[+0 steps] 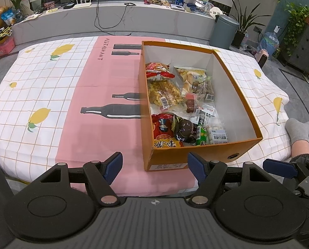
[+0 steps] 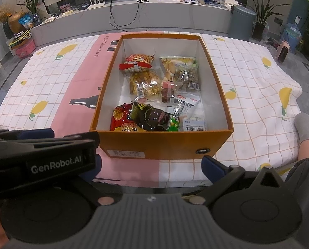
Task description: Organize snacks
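Orange box (image 2: 160, 143) standing open on the lemon-print cloth (image 2: 256, 95), white inside, snack packets heaped on its floor; red bag (image 2: 136, 62) at the far left of the box, yellow bag (image 2: 145, 83) just nearer than it, pale chip bag (image 2: 176, 64) at the far right; dark packet (image 2: 152, 117) and red packet (image 2: 121, 118) against the near wall, white packet (image 2: 194, 125) at the near right corner; right side of the box floor bare white.

Left gripper (image 1: 155, 166) hovering short of the box's near left corner, blue pads (image 1: 113, 166) spread wide, nothing between them; near wall of the box (image 1: 216, 151) just beyond the right pad.

Right gripper (image 2: 150, 168) hovering short of the box's near wall; only its right pad (image 2: 211, 168) clear, the left one hidden behind the other gripper's body; apparently wide and holding nothing.

Grey bin (image 2: 241, 20) and a long white counter (image 2: 154, 16) well beyond the box; socked foot (image 2: 307, 128) on the cloth to the box's right.
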Demonstrator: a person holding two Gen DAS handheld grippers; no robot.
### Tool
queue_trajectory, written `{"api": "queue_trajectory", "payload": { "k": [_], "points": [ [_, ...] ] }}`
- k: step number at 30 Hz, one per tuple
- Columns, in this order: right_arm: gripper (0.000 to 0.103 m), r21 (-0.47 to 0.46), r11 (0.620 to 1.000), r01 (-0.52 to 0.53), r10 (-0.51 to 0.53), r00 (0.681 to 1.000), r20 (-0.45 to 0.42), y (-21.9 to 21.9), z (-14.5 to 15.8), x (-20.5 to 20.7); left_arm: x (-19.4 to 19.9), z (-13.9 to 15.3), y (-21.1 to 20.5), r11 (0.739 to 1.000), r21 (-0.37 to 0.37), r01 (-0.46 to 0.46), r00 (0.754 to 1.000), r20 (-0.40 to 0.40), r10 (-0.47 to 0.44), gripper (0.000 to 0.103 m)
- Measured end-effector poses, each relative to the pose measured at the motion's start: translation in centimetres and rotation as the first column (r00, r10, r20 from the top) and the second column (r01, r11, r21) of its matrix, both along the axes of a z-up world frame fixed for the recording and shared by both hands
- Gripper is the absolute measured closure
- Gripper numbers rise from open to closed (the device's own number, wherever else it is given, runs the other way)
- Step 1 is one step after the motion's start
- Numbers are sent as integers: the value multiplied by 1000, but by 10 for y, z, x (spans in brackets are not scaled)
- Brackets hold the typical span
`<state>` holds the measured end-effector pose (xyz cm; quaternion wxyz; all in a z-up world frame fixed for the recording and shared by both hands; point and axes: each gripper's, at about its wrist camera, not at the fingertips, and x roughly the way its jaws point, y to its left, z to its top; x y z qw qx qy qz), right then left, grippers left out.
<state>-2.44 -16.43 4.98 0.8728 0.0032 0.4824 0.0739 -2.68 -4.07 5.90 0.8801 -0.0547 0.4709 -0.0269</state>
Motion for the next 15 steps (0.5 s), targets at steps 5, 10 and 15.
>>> {"api": "queue_trajectory", "payload": {
  "k": [5, 10, 15],
  "points": [
    [3, -9, 1000, 2, -2, 1000, 0, 1, -1, 1, 1, -1, 0, 1000, 1, 0, 1000, -2, 0, 19],
    [3, -15, 1000, 1, -1, 1000, 7, 2, 1, -1, 1, 0, -1, 1000, -1, -1, 1000, 2, 1, 19],
    [3, -18, 1000, 1, 0, 1000, 12, 3, 2, -2, -1, 0, -1, 1000, 2, 2, 1000, 6, -2, 19]
  ]
}}
